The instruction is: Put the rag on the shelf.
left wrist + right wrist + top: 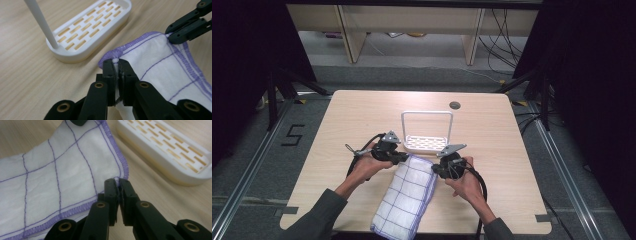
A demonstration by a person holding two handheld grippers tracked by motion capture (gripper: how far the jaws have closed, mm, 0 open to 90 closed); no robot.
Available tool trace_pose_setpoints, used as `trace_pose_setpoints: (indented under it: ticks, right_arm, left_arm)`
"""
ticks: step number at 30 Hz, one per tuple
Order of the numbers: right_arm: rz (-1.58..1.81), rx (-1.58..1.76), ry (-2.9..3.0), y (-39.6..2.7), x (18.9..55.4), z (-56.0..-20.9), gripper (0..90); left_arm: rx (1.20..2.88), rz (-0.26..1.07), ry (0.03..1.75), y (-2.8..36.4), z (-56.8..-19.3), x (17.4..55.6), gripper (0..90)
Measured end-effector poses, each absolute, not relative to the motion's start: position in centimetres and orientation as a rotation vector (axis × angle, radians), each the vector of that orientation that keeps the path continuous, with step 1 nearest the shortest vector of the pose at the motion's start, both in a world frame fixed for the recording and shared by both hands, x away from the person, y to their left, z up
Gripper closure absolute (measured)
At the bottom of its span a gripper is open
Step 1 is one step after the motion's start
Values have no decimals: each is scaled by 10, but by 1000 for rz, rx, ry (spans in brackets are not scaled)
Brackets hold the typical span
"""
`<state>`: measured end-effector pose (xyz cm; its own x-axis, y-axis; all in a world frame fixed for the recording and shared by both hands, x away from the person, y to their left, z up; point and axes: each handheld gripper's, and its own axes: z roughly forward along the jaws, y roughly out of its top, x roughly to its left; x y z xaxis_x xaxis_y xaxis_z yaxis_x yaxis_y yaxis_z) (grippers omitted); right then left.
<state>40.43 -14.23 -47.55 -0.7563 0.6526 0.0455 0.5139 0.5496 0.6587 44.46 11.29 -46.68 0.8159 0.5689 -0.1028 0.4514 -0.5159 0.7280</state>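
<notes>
Cloth [408, 197], white with a purple grid and purple stitched edging, lies folded on the counter [342, 120] in front of you, running from the near edge up toward the middle. On your left, your left tool [404, 158] has its jaws clamped on the far left corner of the cloth; in the left gripper view [116, 62] a pinch of white fabric shows squeezed between the pads, and that corner is raised a little off the wood. Just beyond the cloth's far edge stands a white slotted rack [426, 143] with a tall white wire handle [427, 114] arching over it; it sits close to both corners without touching them. A small round grommet [454, 105] sits in the counter farther back. On your right, your right tool [436, 168] is clamped on the far right corner, the purple hem caught between its pads in the right gripper view [118, 181]. The cloth spans the gap between your two tools.
</notes>
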Motion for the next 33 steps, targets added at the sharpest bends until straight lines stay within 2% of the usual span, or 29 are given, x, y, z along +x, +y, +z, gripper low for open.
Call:
trace_pose_setpoints:
  ticks: [17,20,33]
  right_arm:
    - [1128,839,2453,-144,388,-412,862]
    - [1139,823,2395,-147,386,-389,863]
    - [1175,749,2289,-156,388,-331,863]
  left_arm:
    - [2057,318,581,126,-382,395,849]
    - [2040,332,556,126,-364,386,849]
    - [1973,404,489,119,-315,378,850]
